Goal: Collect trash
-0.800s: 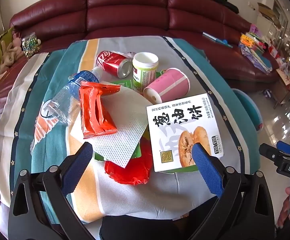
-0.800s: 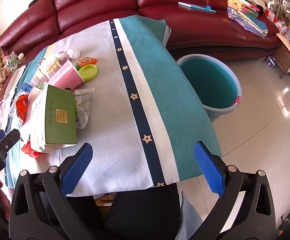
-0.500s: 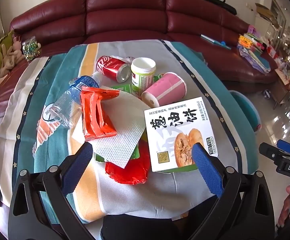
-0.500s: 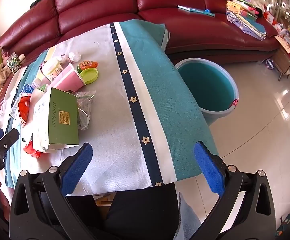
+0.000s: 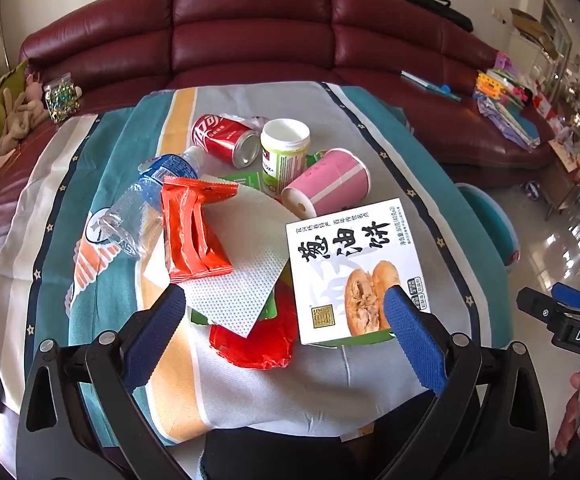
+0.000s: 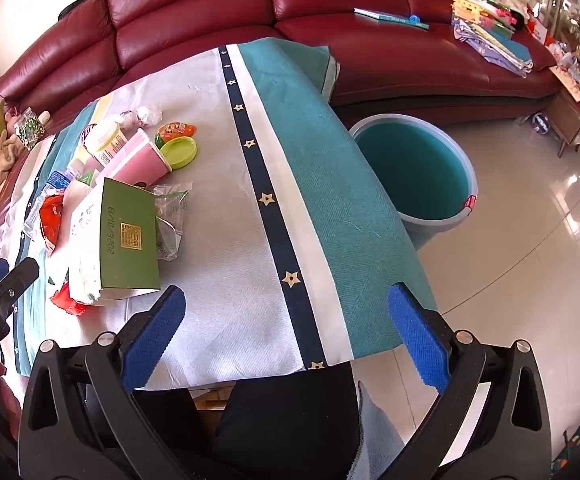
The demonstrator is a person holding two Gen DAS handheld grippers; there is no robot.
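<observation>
Left wrist view: a heap of trash is seen on the cloth-covered worktop (image 5: 102, 184), ahead of the left tool (image 5: 286, 316), whose jaws are spread wide and grasp nothing.
Trash pile: a white food box (image 5: 354, 268), a pink paper cup (image 5: 330, 184) on its side, a red soda can (image 5: 224, 140), a green-labelled tub (image 5: 284, 152), a clear water bottle (image 5: 146, 204), an orange wrapper (image 5: 194, 232), a white napkin (image 5: 242, 276) and a red bag (image 5: 254, 340) are counted, overlapping one another.
Box relative to left tool: the box is found just in front of the right-hand finger, its lower corner overlapped by that finger in the picture; contact cannot be told.
Right wrist view: the right tool (image 6: 286, 316) is held released and empty over bare cloth near the worktop's edge, with the box's green side (image 6: 130, 236) off to its left.
Bin: a teal bucket (image 6: 414, 168) is seen on the floor beside the worktop, to the right; nothing is seen inside it.
Progress: the task is judged barely begun; no item is gripped and none is shown in the bucket.
Left to do: every item on the worktop is judged still to be picked up and dropped in the bucket.
</observation>
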